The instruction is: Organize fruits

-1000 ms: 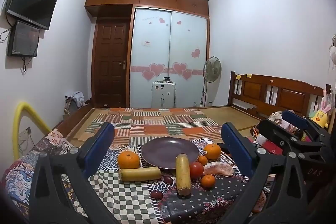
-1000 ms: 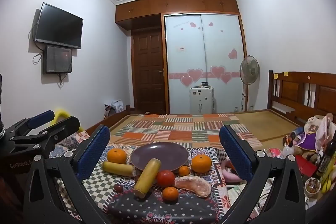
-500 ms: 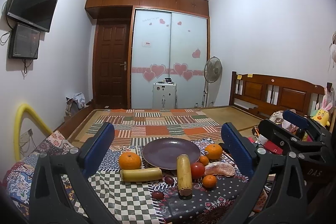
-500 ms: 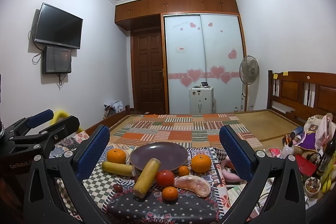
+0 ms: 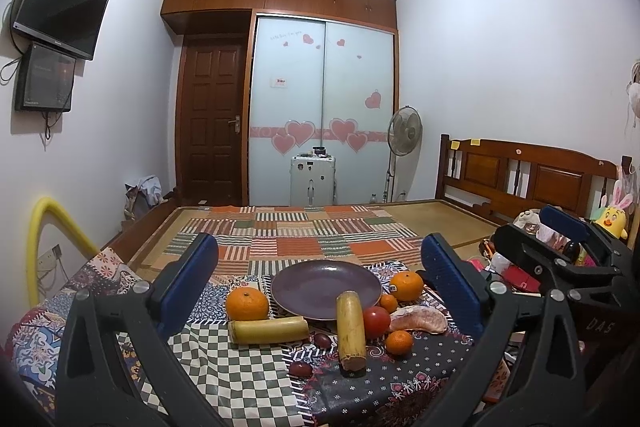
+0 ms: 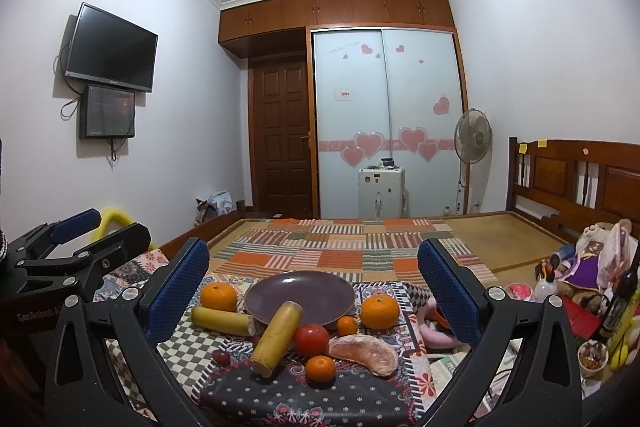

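Note:
A dark purple plate (image 5: 326, 285) (image 6: 299, 297) sits empty on a patterned cloth. Around it lie two large oranges (image 5: 247, 303) (image 5: 406, 286), two small oranges (image 5: 399, 341) (image 5: 388, 302), a red tomato (image 5: 376, 321) (image 6: 311, 339), a peeled pomelo segment (image 5: 418, 321) (image 6: 364, 349), two yellow sugarcane pieces (image 5: 269, 330) (image 5: 351, 331) and two small dark fruits (image 5: 301, 369). My left gripper (image 5: 318, 281) is open and empty, held back from the fruit. My right gripper (image 6: 312, 281) is open and empty too, and shows at the right of the left wrist view (image 5: 560, 251).
The cloth-covered table (image 5: 224, 371) stands before a bed with a patchwork mat (image 5: 312, 231). Toys and clutter (image 6: 592, 267) crowd the right side. A yellow hoop (image 5: 52, 219) stands at the left. A dark bottle (image 6: 620, 303) is at the right.
The left wrist view has shifted slightly, the scene sliding a little right and down. The fruit has not moved and both grippers stay open.

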Demonstrator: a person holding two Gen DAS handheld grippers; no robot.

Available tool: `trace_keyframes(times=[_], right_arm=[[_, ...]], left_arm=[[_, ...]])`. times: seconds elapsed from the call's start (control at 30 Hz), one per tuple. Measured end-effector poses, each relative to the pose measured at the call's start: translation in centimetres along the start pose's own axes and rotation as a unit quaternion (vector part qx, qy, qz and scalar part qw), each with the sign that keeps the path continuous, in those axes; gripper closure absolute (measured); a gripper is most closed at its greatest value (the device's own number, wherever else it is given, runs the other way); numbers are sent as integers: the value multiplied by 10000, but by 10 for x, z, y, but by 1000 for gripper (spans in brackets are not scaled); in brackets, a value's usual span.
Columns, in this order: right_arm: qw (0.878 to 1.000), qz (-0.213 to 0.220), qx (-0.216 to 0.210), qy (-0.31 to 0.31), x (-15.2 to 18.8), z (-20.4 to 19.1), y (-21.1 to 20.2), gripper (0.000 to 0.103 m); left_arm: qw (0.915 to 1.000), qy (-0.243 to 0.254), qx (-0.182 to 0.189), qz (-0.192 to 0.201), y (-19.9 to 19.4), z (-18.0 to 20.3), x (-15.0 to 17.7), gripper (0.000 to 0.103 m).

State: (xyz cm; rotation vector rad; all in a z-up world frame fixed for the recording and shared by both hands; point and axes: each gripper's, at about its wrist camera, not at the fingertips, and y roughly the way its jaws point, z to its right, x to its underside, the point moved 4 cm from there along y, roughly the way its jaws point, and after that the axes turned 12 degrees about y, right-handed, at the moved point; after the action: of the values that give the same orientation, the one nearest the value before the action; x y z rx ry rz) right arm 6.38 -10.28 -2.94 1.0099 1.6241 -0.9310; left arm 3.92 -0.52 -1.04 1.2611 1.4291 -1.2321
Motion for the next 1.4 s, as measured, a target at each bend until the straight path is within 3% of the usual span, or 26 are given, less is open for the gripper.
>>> trace_keyframes(times=[1.17, 1.4], right_arm=[[10000, -15, 0, 53, -1, 4, 4, 0], [9998, -189, 51, 72, 6, 8, 14, 0]], left_arm=[[10000, -7, 20, 13, 1, -1, 1, 0], [9998, 16, 27, -171, 9, -1, 7, 0]])
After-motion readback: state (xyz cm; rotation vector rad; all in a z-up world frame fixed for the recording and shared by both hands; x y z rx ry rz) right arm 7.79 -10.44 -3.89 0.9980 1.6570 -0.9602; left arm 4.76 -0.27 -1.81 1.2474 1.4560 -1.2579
